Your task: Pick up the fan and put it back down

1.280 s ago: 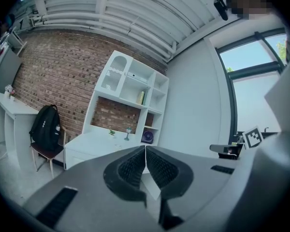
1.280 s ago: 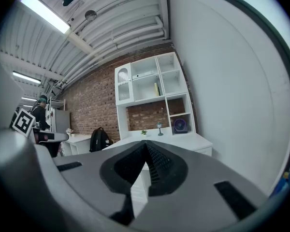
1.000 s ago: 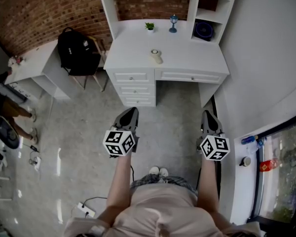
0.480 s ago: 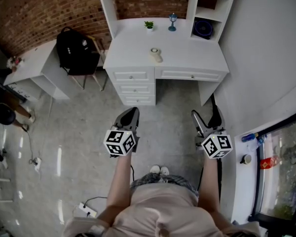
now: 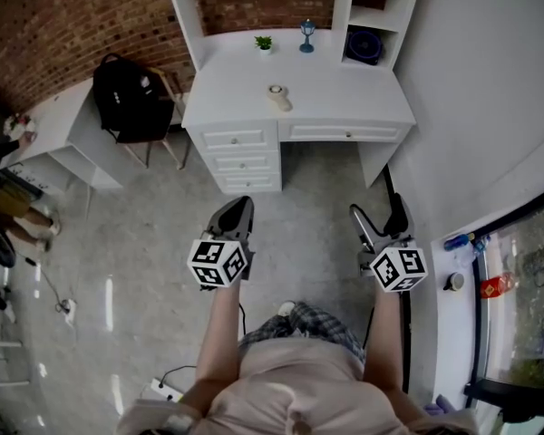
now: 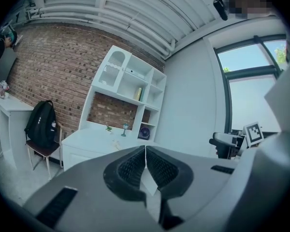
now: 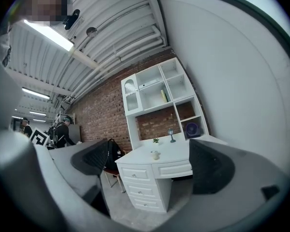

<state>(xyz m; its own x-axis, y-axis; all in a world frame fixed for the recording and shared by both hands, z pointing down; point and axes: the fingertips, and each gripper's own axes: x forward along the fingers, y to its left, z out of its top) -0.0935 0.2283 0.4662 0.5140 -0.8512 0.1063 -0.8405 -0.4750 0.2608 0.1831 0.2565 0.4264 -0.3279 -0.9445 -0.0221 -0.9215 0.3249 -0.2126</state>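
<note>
Fan (image 5: pixel 364 45) sits upright in the open cubby at the back right corner of the desk (image 5: pixel 344 98), well apart from both grippers. Left gripper (image 5: pixel 239 205) hangs over the floor short of the desk's front edge, jaws pressed together on nothing. Right gripper (image 5: pixel 377 210) is level beside it, jaws opening wide, only air between them. Small plant (image 5: pixel 264 42) and blue lamp figure (image 5: pixel 306 34) line the desk's back edge.
</note>
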